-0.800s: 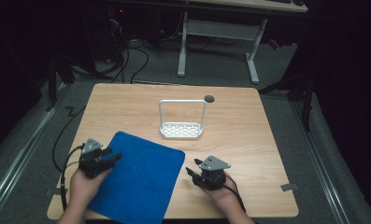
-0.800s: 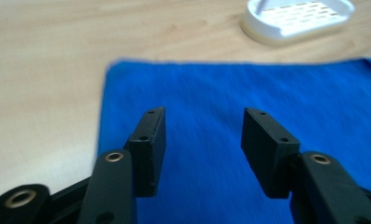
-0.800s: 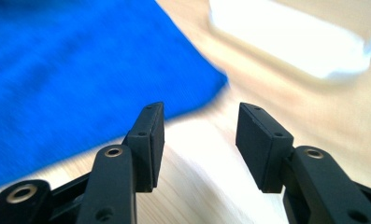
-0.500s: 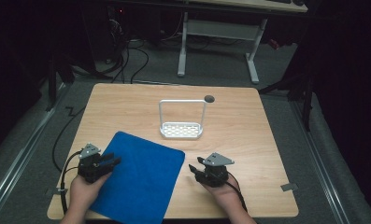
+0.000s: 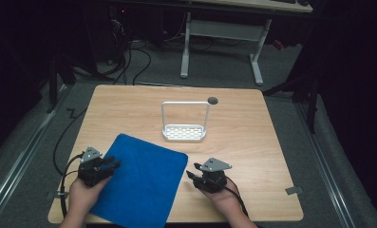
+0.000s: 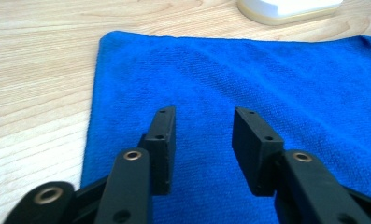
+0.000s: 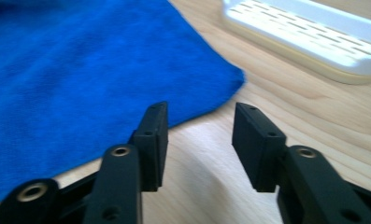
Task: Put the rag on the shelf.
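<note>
I see the blue cloth (image 5: 139,183) lying flat on the near left part of the table (image 5: 252,137), turned at an angle, with its near corner running over the table's front edge. It looks like a soft, light microfibre towel, so I judge it will drape and sag the moment I lift it and will not hold any shape; it is in no way fragile, but a thin single layer can slip out of a shallow pinch. My left gripper (image 6: 203,140) hovers over the cloth's left part with its jaws apart and nothing between them. My right gripper (image 7: 199,144) sits over bare wood just beside the cloth's right edge, jaws likewise apart and empty. I would take hold at an edge or corner, pinching deep enough to gather some fabric. The white rack (image 5: 184,128) stands apart, farther back on the table.
</note>
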A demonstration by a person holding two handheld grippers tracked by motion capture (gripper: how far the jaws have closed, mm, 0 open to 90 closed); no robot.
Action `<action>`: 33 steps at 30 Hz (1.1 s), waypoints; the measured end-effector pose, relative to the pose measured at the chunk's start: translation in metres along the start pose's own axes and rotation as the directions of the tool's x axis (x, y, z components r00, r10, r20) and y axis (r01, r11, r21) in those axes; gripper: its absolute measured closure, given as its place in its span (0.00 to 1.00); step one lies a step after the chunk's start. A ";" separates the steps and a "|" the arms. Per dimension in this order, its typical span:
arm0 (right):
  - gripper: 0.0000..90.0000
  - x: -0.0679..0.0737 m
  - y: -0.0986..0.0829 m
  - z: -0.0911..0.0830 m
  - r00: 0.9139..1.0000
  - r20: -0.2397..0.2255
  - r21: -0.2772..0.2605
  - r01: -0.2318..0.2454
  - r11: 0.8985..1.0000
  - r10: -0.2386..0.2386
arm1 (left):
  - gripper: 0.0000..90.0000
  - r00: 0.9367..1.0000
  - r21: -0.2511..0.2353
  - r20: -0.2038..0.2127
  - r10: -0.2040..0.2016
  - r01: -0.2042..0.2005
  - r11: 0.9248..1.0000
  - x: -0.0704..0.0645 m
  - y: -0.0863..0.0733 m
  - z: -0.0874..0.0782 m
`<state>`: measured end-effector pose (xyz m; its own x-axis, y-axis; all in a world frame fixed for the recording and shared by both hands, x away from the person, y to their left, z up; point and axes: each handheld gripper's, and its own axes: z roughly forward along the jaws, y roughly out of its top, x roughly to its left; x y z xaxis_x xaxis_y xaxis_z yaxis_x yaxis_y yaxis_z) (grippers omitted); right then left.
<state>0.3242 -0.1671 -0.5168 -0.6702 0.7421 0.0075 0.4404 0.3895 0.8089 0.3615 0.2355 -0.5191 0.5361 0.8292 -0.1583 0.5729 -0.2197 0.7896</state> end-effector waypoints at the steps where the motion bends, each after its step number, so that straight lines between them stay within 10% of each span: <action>1: 0.68 0.002 0.001 0.002 1.000 -0.014 0.005 0.005 1.000 -0.005 | 0.72 1.000 0.006 -0.007 0.003 -0.003 1.000 0.000 -0.001 -0.002; 6: 0.99 0.020 0.008 0.013 0.995 -0.083 0.017 0.056 0.998 -0.054 | 0.85 1.000 0.065 -0.026 0.016 -0.014 0.998 0.004 -0.009 -0.008; 9: 1.00 0.033 0.014 0.020 0.986 -0.132 0.034 0.105 0.994 -0.100 | 0.95 0.996 0.137 -0.061 0.058 -0.050 0.989 0.001 -0.014 -0.007; 19: 1.00 0.059 0.014 0.041 0.962 -0.199 0.116 0.212 0.970 -0.186 | 0.98 0.994 0.137 -0.074 0.075 -0.064 0.988 0.000 -0.019 -0.010; 33: 1.00 0.043 0.005 0.027 0.981 -0.126 0.129 0.164 0.978 -0.148 | 0.99 0.989 0.176 0.004 0.145 -0.144 0.974 -0.022 -0.010 0.002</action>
<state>0.3138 -0.1186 -0.5288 -0.7977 0.6018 -0.0383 0.3978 0.5729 0.7167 0.3453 0.2182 -0.5248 0.6164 0.7862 -0.0443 0.5900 -0.4238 0.6872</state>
